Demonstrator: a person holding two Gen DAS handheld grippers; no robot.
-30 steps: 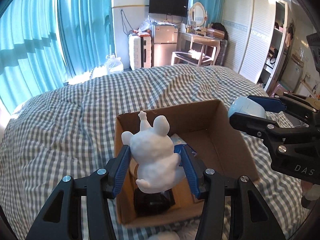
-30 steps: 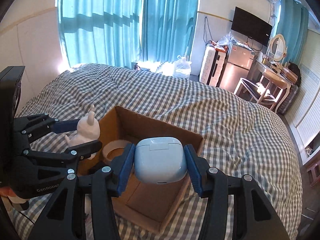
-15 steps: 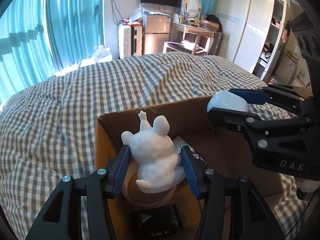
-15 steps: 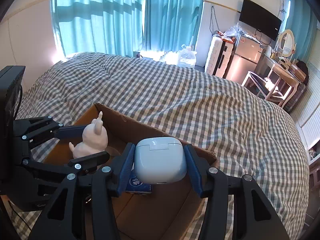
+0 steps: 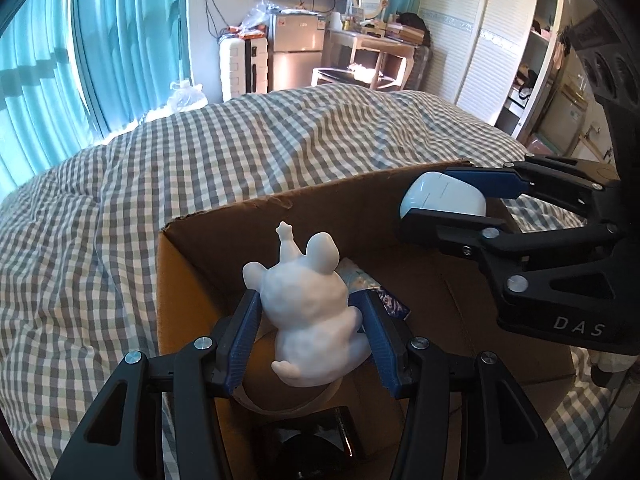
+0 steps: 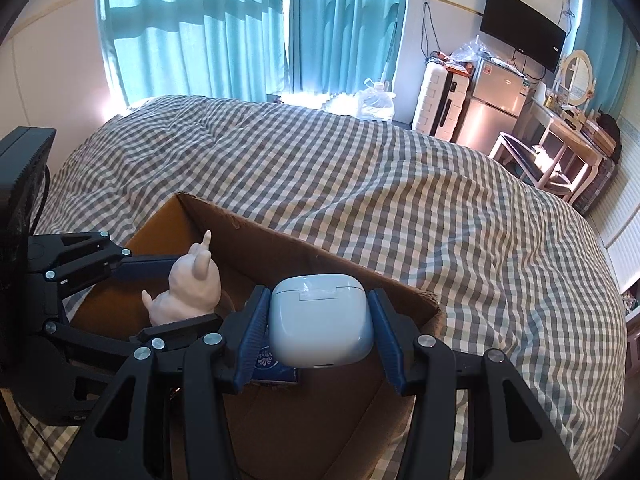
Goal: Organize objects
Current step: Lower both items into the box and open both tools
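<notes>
figurine [image 5: 308, 312] – gripped in left claw [image 5: 310, 336] | case [image 6: 320, 330] – right claw [image 6: 318, 336]

Teal curtains [image 6: 248, 28], a wall television [image 6: 520, 28], a fridge [image 5: 297, 60], a suitcase [image 6: 440, 96].

Right gripper [image 5: 442, 208] body: "DAS" is printed in pale capitals (seen in the left wrist view).
Left gripper [image 6: 184, 304] body: only a clipped "Ge" can be made out at the lower edge.
Blue packet [image 6: 266, 362] in the box [image 6: 280, 246]: white lettering is seen but cannot be read.
</notes>
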